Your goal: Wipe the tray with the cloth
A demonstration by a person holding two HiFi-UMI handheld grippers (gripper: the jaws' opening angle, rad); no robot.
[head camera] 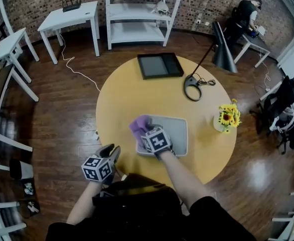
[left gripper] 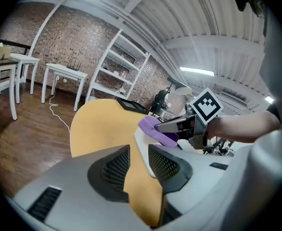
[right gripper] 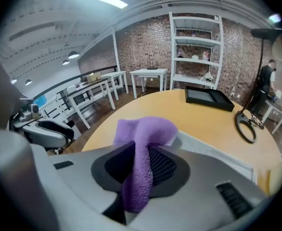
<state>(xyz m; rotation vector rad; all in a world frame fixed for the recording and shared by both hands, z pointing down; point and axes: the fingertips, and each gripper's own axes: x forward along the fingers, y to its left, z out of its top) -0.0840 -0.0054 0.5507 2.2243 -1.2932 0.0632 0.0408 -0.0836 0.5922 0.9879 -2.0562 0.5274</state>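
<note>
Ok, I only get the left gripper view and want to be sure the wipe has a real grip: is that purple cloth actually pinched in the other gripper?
Observer: Yes. In the right gripper view the right gripper has its jaws shut on the cloth, and a fold hangs between the pads.
Operator: Where on the tray is it?
Observer: The head view puts it at the left edge of the tray, toward the far corner, partly overhanging the table.
Operator: And my gripper?
Observer: The left gripper is at the table's near-left rim, apart from the tray, jaws open and empty.
</note>
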